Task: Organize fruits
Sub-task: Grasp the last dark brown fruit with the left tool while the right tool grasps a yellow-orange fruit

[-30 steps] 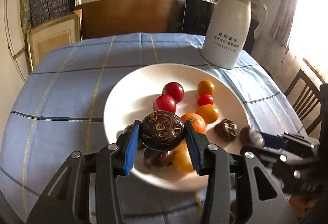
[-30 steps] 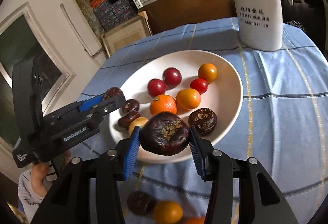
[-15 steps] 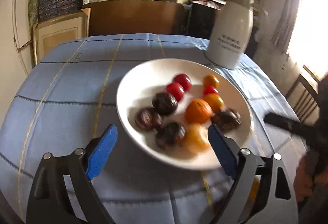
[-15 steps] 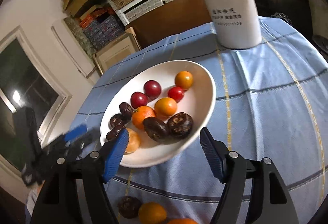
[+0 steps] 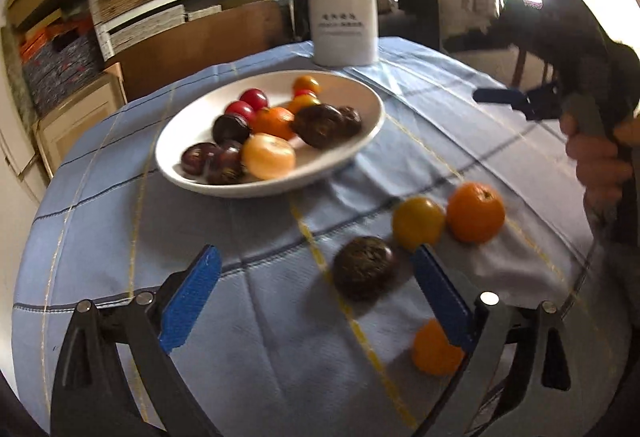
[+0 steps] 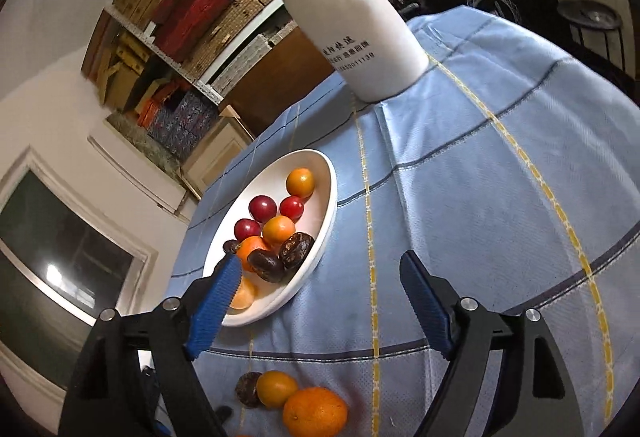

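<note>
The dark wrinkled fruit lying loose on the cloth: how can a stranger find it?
Start at the white plate on the blue tablecloth. Nearer the camera lies a loose cluster; the dark wrinkled fruit sits beside a yellow fruit, the only brown one there.

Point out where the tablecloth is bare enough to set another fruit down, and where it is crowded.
Bare cloth lies right of the plate, between it and the table's right edge, in front of the white jug. Cloth left of the plate is also bare. Crowded: the plate itself and the near edge, with the dark fruit, yellow fruit and orange.

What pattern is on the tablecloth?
Light blue tablecloth with dark blue and yellow grid lines; right wrist view.
</note>
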Available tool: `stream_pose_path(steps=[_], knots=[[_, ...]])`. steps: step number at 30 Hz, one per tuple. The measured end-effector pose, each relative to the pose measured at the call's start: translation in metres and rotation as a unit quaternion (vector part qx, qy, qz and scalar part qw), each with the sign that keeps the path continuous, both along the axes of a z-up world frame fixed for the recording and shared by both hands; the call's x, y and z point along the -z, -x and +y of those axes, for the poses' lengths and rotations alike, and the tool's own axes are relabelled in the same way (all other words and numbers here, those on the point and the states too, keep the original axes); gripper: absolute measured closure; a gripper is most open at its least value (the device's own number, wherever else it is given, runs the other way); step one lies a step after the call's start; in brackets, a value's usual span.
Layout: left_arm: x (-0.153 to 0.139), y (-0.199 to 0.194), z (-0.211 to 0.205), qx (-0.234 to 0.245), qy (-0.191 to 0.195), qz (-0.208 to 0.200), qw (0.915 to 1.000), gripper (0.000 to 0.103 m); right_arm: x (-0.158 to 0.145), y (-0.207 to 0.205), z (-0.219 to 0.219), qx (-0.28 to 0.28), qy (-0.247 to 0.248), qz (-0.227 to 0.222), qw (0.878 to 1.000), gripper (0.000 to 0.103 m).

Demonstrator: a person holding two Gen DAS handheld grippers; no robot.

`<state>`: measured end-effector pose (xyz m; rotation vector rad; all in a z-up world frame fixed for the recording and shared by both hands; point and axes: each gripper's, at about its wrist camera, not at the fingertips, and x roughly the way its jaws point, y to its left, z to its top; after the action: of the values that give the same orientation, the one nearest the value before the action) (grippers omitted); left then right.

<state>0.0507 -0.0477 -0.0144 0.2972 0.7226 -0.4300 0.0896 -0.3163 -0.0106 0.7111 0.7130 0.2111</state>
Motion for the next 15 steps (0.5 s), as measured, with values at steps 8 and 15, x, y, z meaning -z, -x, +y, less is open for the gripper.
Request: stream_pose_path(steps=[8, 15], knots=[[0.015, -0.007, -0.013, 0.010, -0.024, 0.030, 0.9992, 0.008, -0.003, 0.000, 0.005, -0.013, 0.001, -0.001, 1.000, 0.021], [0.022, -0.033, 0.020, -0.071, -0.009, 0.055, 0.9959, 0.007, -0.005, 0.002, 0.006, -0.017, 0.002, -0.004, 1.000, 0.021]])
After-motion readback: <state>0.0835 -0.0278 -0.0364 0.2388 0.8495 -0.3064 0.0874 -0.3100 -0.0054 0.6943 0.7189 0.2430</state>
